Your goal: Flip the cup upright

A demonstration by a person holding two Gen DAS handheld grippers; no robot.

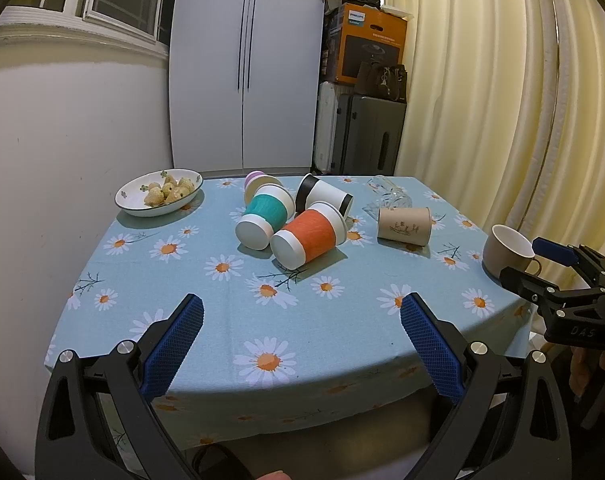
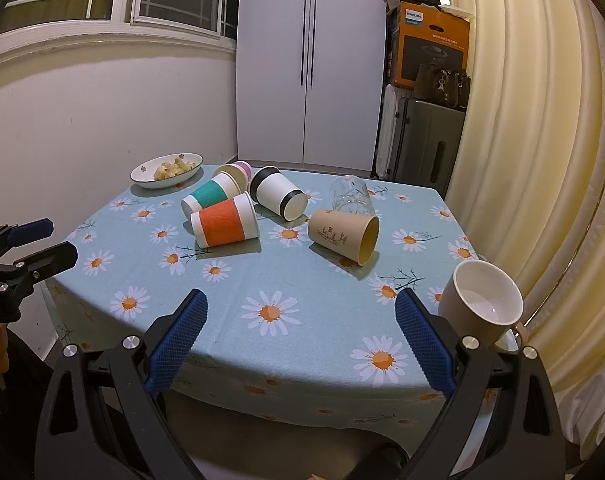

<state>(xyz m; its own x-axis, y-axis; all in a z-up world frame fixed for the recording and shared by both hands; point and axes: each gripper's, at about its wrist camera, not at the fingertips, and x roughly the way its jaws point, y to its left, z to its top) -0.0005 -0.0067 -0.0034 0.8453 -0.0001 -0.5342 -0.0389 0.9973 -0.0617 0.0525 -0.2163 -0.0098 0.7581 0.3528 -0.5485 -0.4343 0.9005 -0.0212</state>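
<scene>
room: white wardrobe [image 1: 244,68] at the back, cream curtain [image 2: 542,120] on the right, suitcase [image 1: 372,136] with a cardboard box [image 2: 432,46] stacked on it in the corner
bench: blue daisy tablecloth [image 1: 230,320] all over it, front edge hangs down
cups: pile mid-bench, all on their sides. orange cup [image 1: 308,236] is touching the teal cup [image 1: 264,214], with the black-banded cup [image 2: 278,194] and pink cup [image 1: 256,182] behind; tan paper cup [image 2: 344,236] lies off to the right
hard to see: clear glass [image 2: 352,196], can't tell how it lies
other stuff: snack bowl [image 1: 158,192] far left, mug [image 2: 480,304] upright near the right edge
left tongs [image 1: 301,318]: wide open, empty
right tongs [image 2: 300,314]: wide open, empty
</scene>
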